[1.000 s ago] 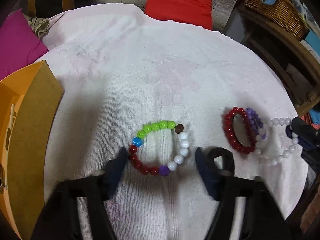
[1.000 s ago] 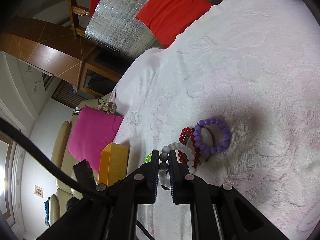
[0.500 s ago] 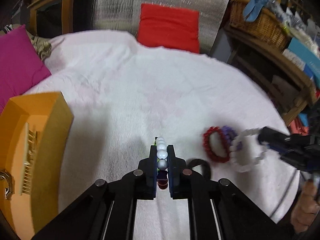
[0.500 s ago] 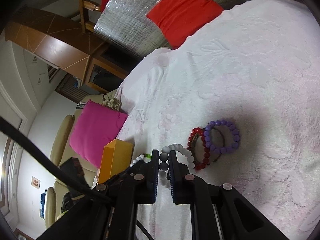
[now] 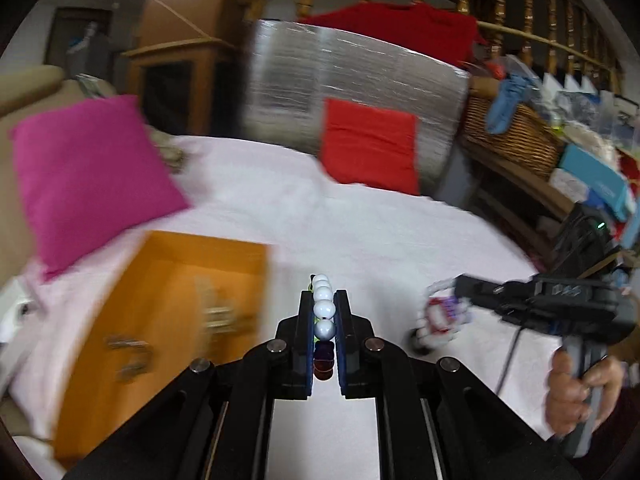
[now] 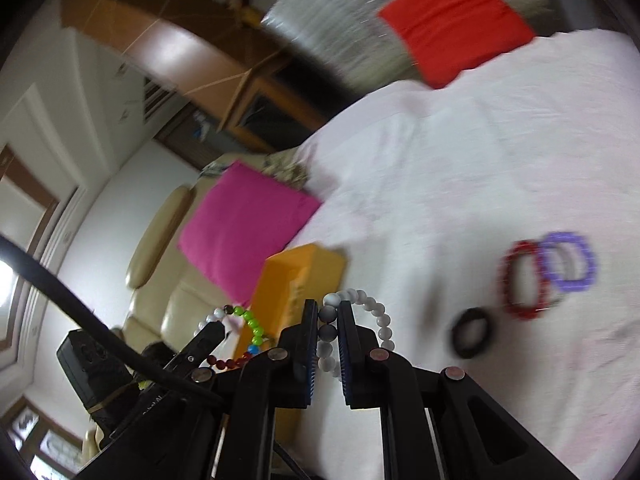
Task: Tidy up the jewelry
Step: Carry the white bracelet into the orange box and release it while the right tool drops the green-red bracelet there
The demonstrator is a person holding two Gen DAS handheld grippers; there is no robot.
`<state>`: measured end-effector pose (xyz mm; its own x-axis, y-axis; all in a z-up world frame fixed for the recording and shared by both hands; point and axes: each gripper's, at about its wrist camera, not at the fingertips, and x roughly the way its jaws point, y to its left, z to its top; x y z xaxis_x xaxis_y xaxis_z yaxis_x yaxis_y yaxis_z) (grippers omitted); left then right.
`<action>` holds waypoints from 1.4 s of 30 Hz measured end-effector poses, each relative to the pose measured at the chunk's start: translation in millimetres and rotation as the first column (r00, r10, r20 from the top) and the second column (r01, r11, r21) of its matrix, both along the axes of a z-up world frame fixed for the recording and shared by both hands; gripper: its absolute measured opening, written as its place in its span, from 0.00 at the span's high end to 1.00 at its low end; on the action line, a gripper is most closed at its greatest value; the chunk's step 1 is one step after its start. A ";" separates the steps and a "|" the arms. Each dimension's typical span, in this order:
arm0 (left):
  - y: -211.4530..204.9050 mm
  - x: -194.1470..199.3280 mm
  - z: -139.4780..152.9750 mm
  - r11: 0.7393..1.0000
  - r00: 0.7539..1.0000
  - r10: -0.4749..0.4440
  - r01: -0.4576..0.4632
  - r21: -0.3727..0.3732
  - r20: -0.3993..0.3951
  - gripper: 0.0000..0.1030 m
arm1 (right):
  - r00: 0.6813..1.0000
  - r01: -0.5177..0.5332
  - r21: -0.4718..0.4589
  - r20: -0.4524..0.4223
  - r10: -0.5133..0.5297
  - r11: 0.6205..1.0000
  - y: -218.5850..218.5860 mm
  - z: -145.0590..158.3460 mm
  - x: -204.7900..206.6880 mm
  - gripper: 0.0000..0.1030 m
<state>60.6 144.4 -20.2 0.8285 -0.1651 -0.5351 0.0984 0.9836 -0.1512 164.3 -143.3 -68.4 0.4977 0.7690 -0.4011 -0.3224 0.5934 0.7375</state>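
My left gripper (image 5: pixel 324 316) is shut on the multicolour bead bracelet (image 5: pixel 323 322), held in the air beside the open orange jewelry box (image 5: pixel 172 320). The bracelet also shows in the right wrist view (image 6: pixel 248 328), hanging from the left gripper (image 6: pixel 214 330). My right gripper (image 6: pixel 329 320) is shut on the white bead bracelet (image 6: pixel 374 312), lifted above the cloth; it also shows in the left wrist view (image 5: pixel 460 284). A red bracelet (image 6: pixel 520 284), a purple bracelet (image 6: pixel 570 262) and a black ring (image 6: pixel 472 332) lie on the white cloth (image 6: pixel 460 160).
A magenta cushion (image 5: pixel 88 176) lies beyond the box. A red cushion (image 5: pixel 370 144) leans on a silver panel (image 5: pixel 344 92) at the far edge. A wicker basket (image 5: pixel 516 136) and shelf clutter stand at the right.
The left gripper closed on the multicolour bracelet, lifted it and swung left toward the orange box. The right gripper lifted the white bracelet away from the red and purple ones.
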 end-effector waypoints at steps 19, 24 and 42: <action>132.6 -16.7 -110.0 0.962 0.901 0.264 -0.271 0.030 -0.345 0.91 | 0.917 -0.397 -0.183 -0.040 0.396 0.899 248.1 -31.4 -26.3 0.89; 133.1 -12.2 -130.7 0.957 0.871 0.286 -0.283 0.068 -0.399 0.91 | 0.913 -0.409 -0.250 -0.116 0.392 0.878 257.9 -63.9 -19.5 0.89; 83.9 7.1 -78.7 0.926 0.878 0.367 -0.315 0.207 -0.308 0.47 | 0.969 -0.247 -0.217 -0.037 0.245 0.944 167.3 -22.4 -0.7 0.53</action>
